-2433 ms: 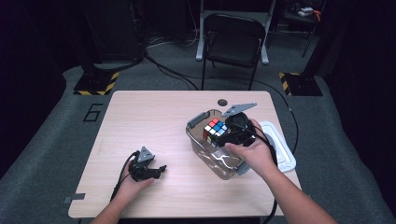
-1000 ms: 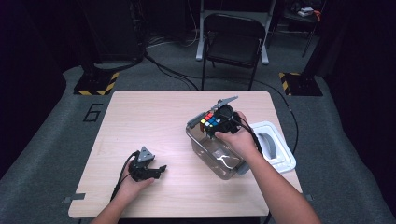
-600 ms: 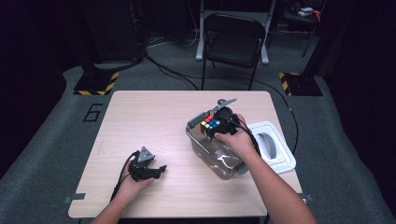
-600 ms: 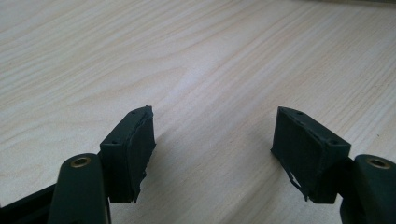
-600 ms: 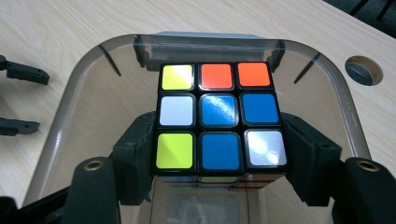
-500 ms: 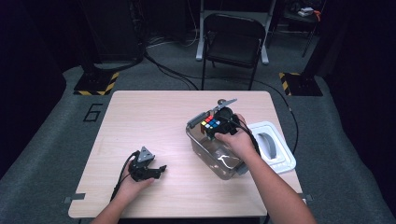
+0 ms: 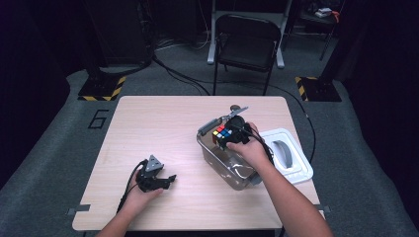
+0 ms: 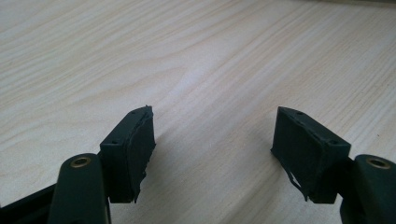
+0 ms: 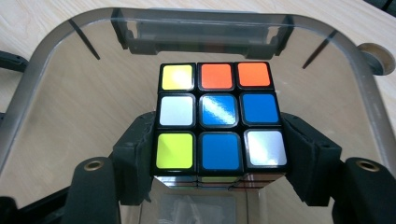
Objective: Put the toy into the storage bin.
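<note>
- Right tool (image 7: 226,138): the jaws are clamped on the puzzle cube (image 9: 218,116), one pad against each of two opposite sides. In the right gripper view the cube's facing side shows yellow, orange, white and blue squares.
- Cube position: held over the open mouth of the clear container (image 9: 42,60), inside the outline of its rim; the frames do not show whether it touches the container floor.
- Container position: on the right half of the counter (image 7: 163,128), its long side set at a slant to the counter edges. A white lid (image 7: 291,158) lies just beside it, toward the right edge.
- Left tool (image 7: 163,180): the jaws are apart with nothing between them. It rests low over bare counter near the front left, well apart from the container.
</note>
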{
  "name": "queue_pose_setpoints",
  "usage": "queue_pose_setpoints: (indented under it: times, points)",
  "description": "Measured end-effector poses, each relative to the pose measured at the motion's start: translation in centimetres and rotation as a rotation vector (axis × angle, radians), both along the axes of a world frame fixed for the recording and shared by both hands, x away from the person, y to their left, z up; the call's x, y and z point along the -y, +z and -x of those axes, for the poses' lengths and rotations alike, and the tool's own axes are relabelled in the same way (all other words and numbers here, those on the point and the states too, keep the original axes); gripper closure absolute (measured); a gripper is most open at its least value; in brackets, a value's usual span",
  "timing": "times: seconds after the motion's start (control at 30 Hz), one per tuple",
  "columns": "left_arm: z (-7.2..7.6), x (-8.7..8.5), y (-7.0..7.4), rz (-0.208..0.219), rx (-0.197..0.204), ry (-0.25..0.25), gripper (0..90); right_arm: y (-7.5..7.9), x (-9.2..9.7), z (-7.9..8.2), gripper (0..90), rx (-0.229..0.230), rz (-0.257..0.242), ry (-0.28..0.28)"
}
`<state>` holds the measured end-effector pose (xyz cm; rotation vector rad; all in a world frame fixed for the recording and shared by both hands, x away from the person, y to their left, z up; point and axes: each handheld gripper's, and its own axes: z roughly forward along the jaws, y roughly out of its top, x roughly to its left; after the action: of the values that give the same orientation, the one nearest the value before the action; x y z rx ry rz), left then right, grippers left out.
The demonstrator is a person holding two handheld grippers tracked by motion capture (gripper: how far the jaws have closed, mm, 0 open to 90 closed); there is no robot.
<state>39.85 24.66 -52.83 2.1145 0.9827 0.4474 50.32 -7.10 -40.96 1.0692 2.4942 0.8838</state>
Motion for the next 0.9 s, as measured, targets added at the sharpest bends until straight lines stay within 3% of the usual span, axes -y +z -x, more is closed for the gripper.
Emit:
queue_pose_setpoints:
  times: [0.9]
  points:
    - [0.0,0.0,0.0,-0.001,0.000,-0.001,29.6,-1.6,-0.9,-0.7,33.9,-0.042,0.011,0.003]
